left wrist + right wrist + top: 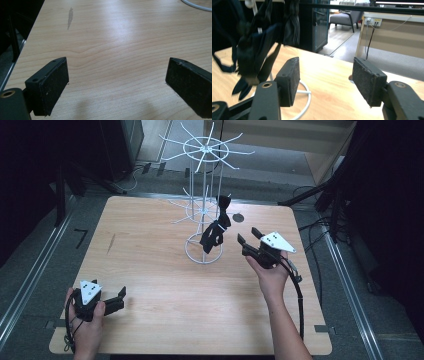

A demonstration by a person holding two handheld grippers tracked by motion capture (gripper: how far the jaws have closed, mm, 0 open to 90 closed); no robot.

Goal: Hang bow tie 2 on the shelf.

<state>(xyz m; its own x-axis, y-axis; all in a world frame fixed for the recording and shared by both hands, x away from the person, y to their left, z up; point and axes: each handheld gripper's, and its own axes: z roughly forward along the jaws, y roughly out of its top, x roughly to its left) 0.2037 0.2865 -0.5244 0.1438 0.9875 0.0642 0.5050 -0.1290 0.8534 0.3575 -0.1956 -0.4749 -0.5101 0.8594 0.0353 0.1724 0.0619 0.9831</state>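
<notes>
In the high view, a black bow tie hangs on the white wire rack, dangling beside the lower tier of hooks and down toward the round base ring, so the hanging looks done, or else the taking down has not begun; which of the 2 it is cannot be told. The right gripper sits just beside the bow tie, apart from it, with its 2 jaws spread and nothing between them. The left gripper rests well away near the front left corner of the table, jaws also parted and empty. In the left gripper view, the left gripper shows its jaws wide apart over bare wood, holding nothing, with a thin grey mark on the table farther off. In the right gripper view, the right gripper is released, its jaws well open, with the bow tie hanging blurred to the left, ahead of the left jaw and not between the pads, and the rack base ring curving below.
</notes>
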